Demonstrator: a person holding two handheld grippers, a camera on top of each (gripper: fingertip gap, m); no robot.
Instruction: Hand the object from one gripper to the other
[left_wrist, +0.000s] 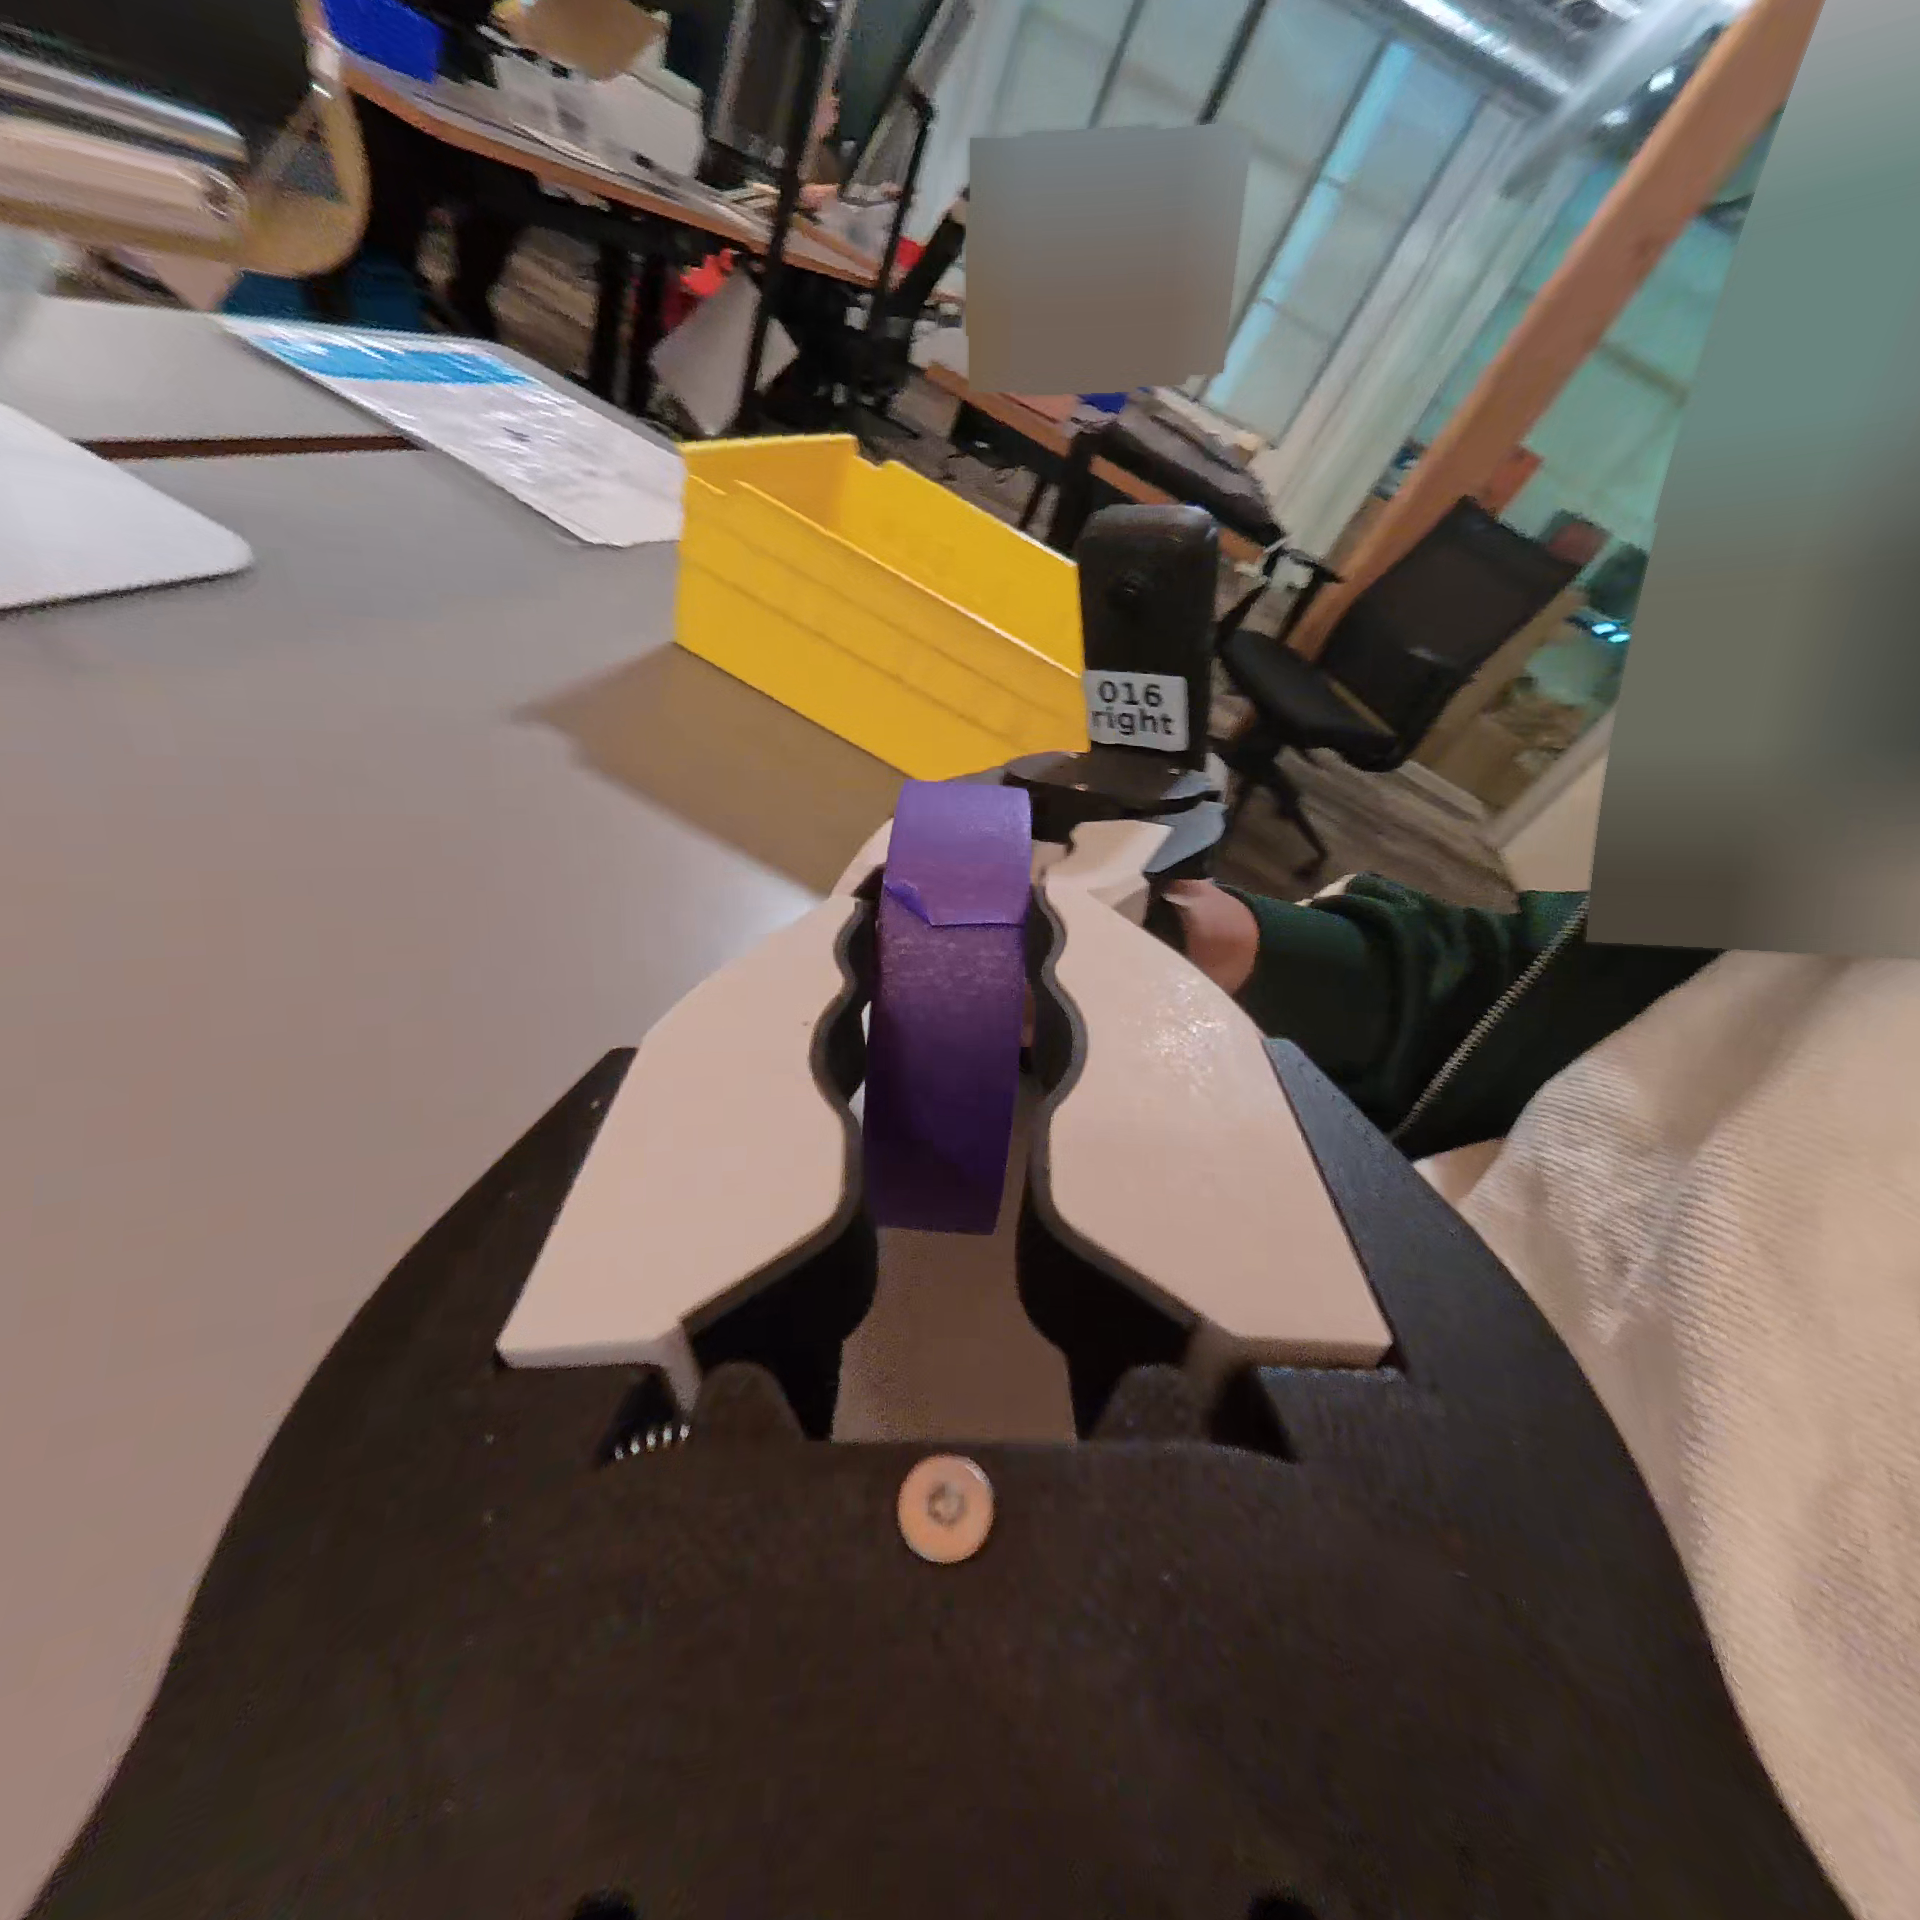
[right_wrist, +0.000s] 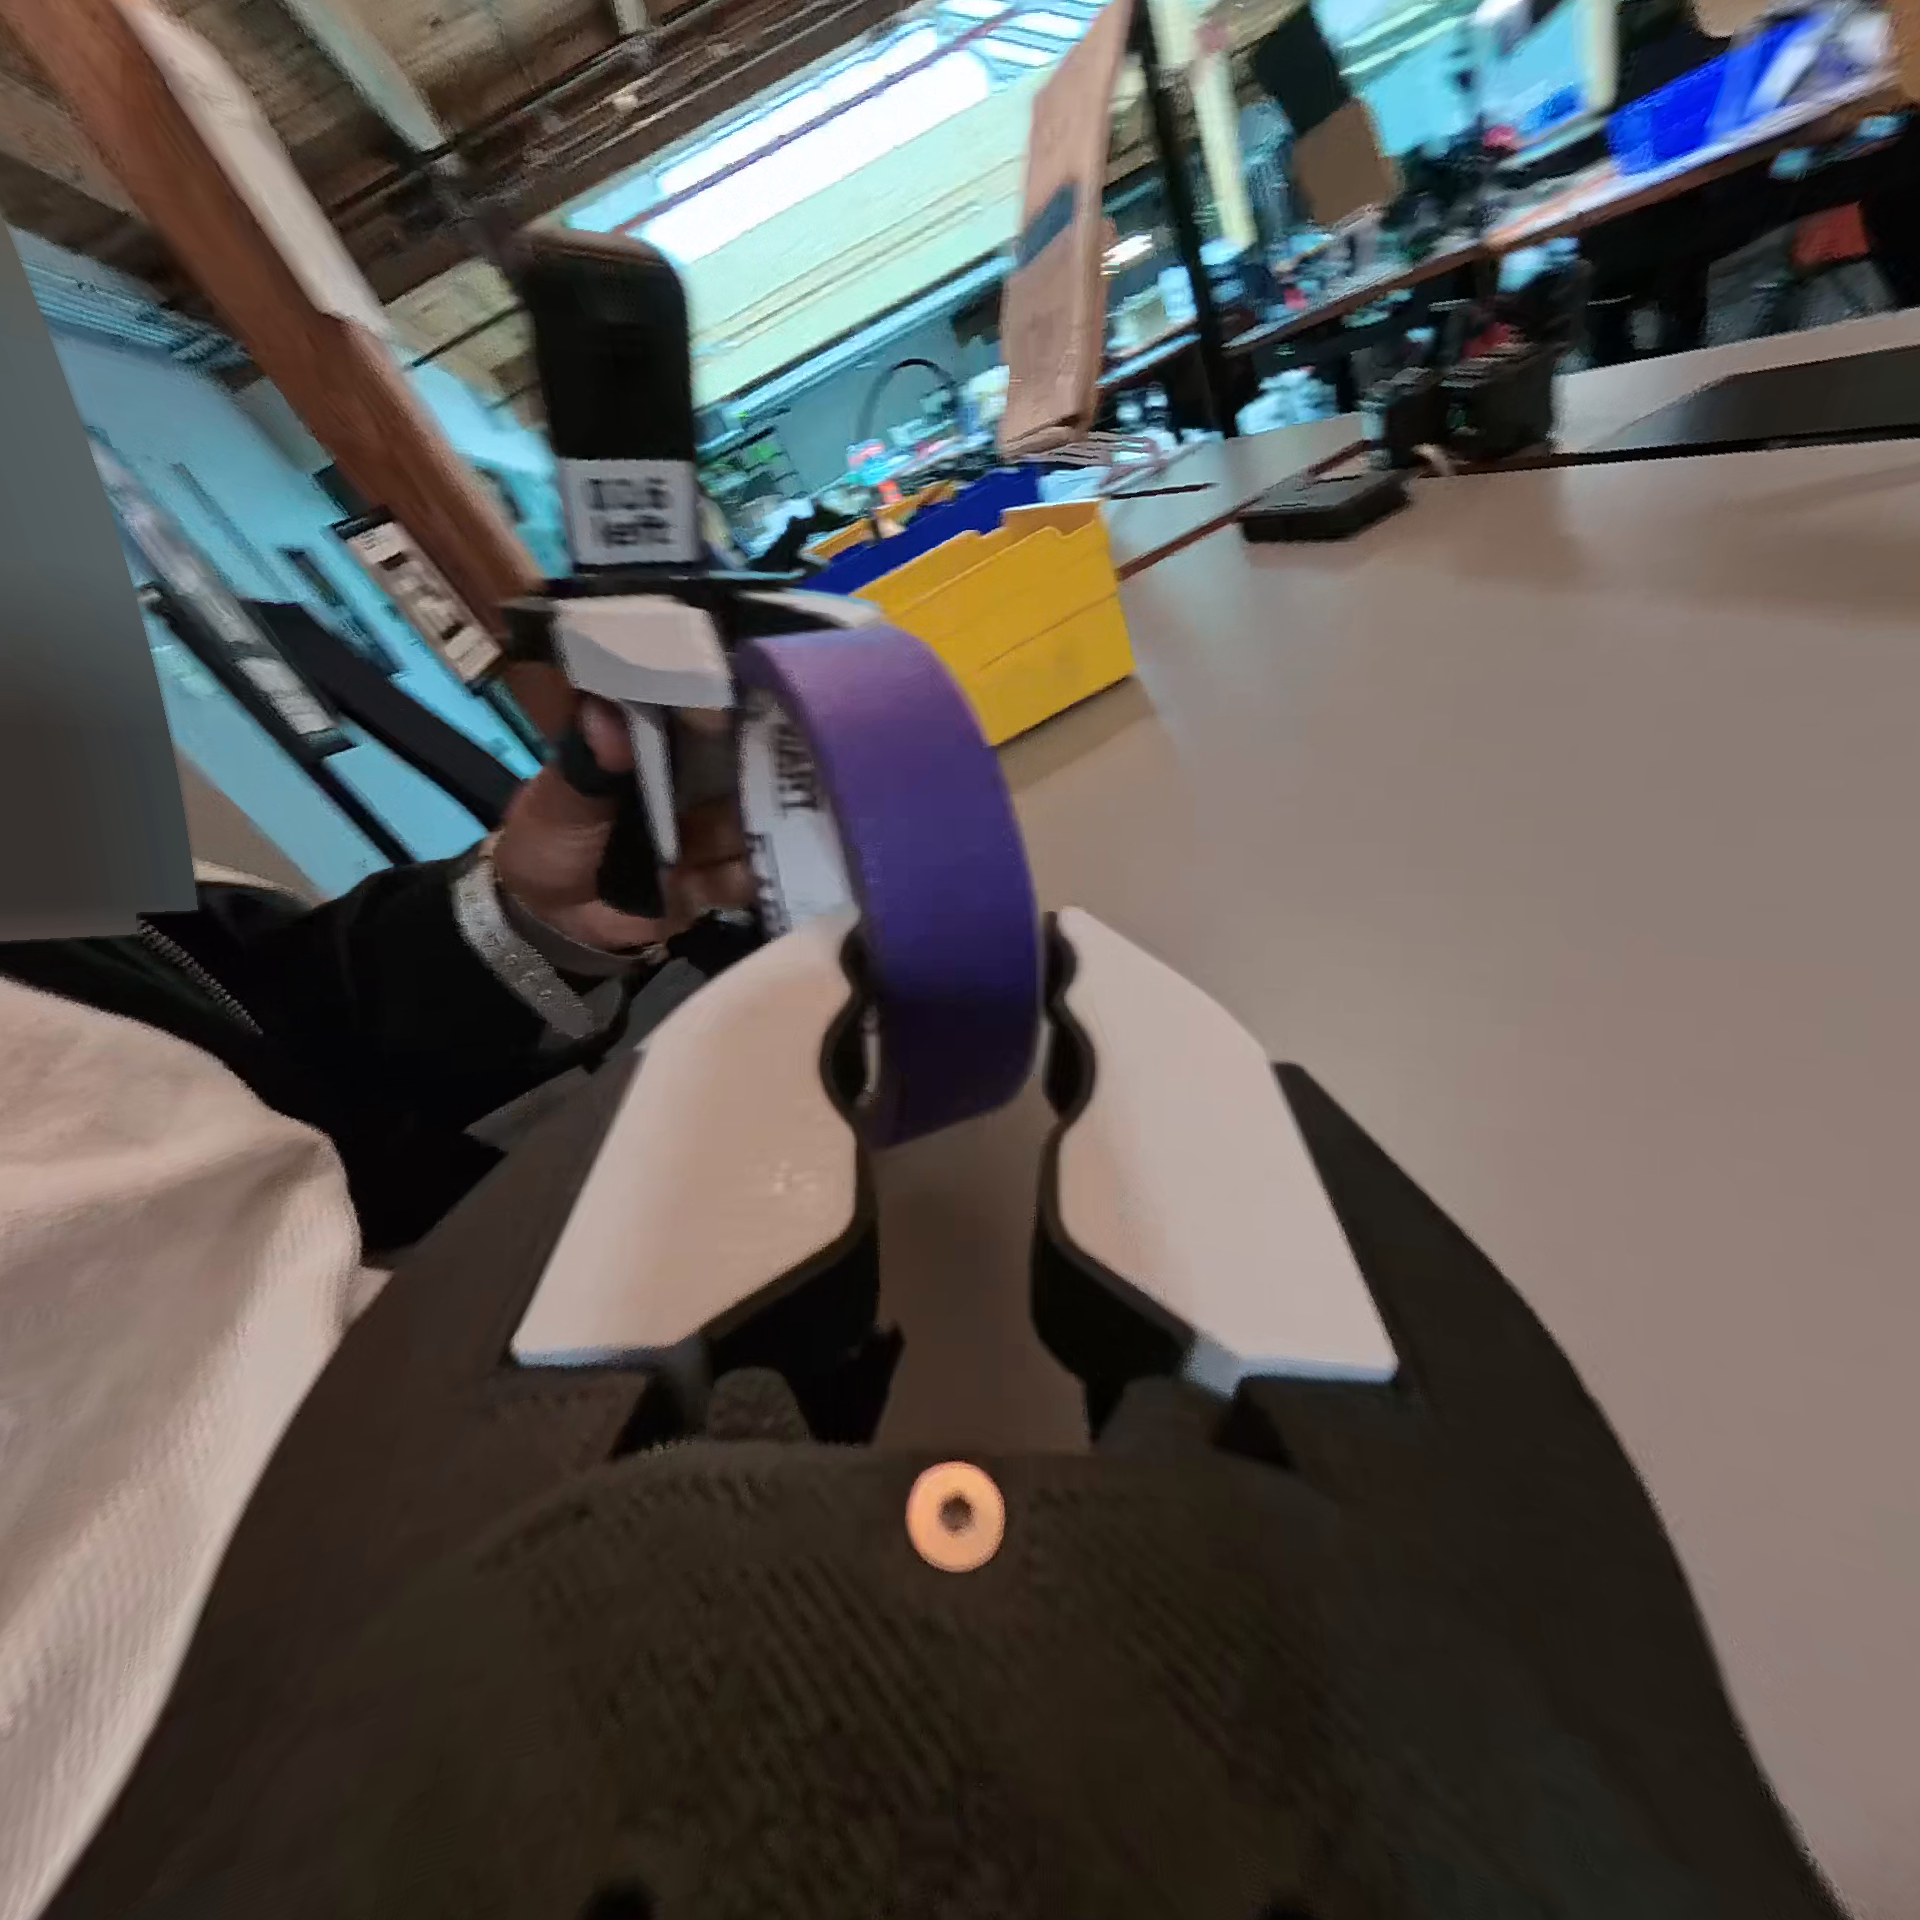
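Mid-handover: the left gripper (left_wrist: 951, 935) clamps the purple roll of paper tape (left_wrist: 948, 1023); the right gripper (right_wrist: 951, 945), jaws parted around it, hasn't closed.

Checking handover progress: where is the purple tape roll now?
The purple tape roll is held off the table between both grippers: left gripper, right gripper, yellow bin behind.

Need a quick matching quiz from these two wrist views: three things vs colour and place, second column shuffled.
Things:
1. tape roll
2. bin
3. office chair

Colour and place:
A. black, on the floor beyond the table
B. purple, between the fingers of the left gripper and of the right gripper
C. yellow, standing on the table

Pairs: 1-B, 2-C, 3-A
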